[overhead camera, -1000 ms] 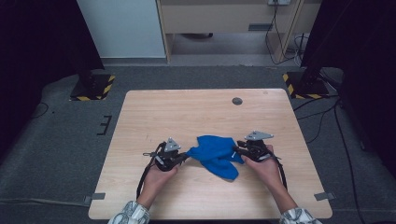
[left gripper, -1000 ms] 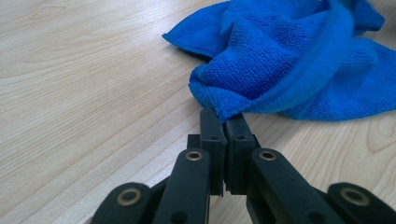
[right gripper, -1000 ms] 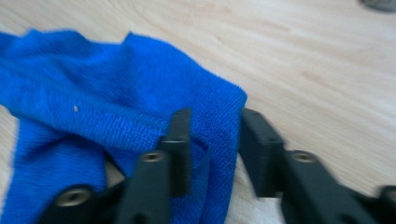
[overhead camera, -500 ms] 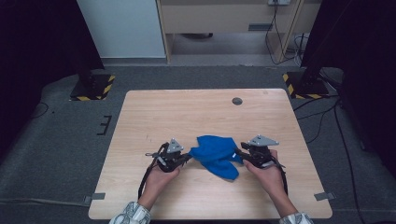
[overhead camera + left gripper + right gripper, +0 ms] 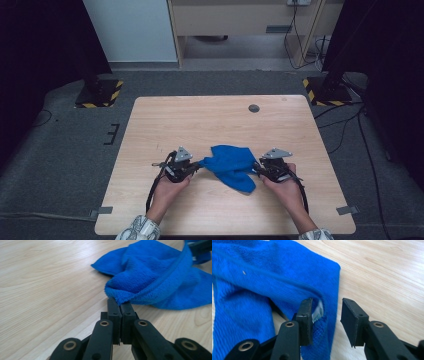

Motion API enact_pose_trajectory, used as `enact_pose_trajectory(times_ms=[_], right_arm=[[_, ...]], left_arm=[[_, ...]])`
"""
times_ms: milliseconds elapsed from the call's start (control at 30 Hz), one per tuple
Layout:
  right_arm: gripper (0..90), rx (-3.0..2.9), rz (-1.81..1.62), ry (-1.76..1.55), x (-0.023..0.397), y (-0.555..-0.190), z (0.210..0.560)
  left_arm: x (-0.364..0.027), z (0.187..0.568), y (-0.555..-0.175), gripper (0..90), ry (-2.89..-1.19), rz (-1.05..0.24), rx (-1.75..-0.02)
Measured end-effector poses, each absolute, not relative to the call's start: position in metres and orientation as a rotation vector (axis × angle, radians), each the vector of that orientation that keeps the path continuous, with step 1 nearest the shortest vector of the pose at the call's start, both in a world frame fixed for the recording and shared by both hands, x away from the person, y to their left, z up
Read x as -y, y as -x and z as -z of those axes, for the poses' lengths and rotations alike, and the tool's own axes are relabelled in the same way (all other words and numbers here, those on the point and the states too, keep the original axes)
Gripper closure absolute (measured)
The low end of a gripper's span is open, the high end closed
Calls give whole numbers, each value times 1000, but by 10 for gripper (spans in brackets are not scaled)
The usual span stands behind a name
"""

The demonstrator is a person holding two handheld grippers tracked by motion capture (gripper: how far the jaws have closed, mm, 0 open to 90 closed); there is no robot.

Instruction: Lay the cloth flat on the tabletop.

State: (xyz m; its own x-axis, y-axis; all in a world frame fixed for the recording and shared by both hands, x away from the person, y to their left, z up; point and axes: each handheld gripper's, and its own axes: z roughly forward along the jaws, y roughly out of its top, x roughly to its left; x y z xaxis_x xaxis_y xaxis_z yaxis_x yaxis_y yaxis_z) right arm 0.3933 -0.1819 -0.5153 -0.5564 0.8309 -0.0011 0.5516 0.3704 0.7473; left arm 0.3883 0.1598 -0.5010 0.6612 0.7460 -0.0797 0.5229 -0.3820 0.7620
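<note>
A crumpled blue cloth (image 5: 231,165) lies on the wooden table (image 5: 200,120), between my two grippers. My left gripper (image 5: 199,165) is shut on the cloth's left corner, and the pinched corner (image 5: 117,296) bunches right above its closed jaws (image 5: 119,302). My right gripper (image 5: 256,167) is at the cloth's right side. A folded edge of the cloth (image 5: 322,312) lies between its jaws (image 5: 327,307), against the left pad and apart from the right one. These jaws have just been closing and a gap still shows.
A small dark round disc (image 5: 254,108) sits in the table top at the far right. Black stands with yellow-black striped bases (image 5: 100,94) (image 5: 325,92) rest on the floor beyond both far corners. Cables trail from each gripper toward the near edge.
The right gripper has edged slightly toward the near edge of the table beside the cloth. The left gripper and its hold on the corner look the same.
</note>
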Motion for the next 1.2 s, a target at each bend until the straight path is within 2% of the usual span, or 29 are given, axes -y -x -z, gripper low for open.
enact_pose_trajectory(times_ms=[167, 333, 567, 633, 733, 800, 1000, 1200], right_arm=[[622, -2235, -1035, -1218, 193, -389, 511], [673, -2234, -1104, -1244, 201, -389, 509], [672, -2273, -1137, -1236, 204, -382, 511], [700, -2289, -1124, -1242, 204, -380, 512], [859, -2293, -1147, -1224, 207, -378, 511], [885, -2288, -1169, -1218, 209, -378, 508], [890, -2227, -1247, -1180, 213, -379, 489], [891, -2149, -1319, -1113, 215, -374, 464]], left_arm=[[-168, 502, -392, 890, -2059, -363, -1030], [-171, 504, -394, 890, -2056, -362, -1042], [-173, 504, -396, 889, -2053, -364, -1052], [-173, 504, -396, 889, -2049, -364, -1055], [-174, 504, -396, 888, -2045, -363, -1056], [-174, 505, -396, 888, -2047, -361, -1052], [-176, 501, -397, 881, -2032, -367, -1033], [-180, 482, -397, 885, -1935, -355, -1008]])
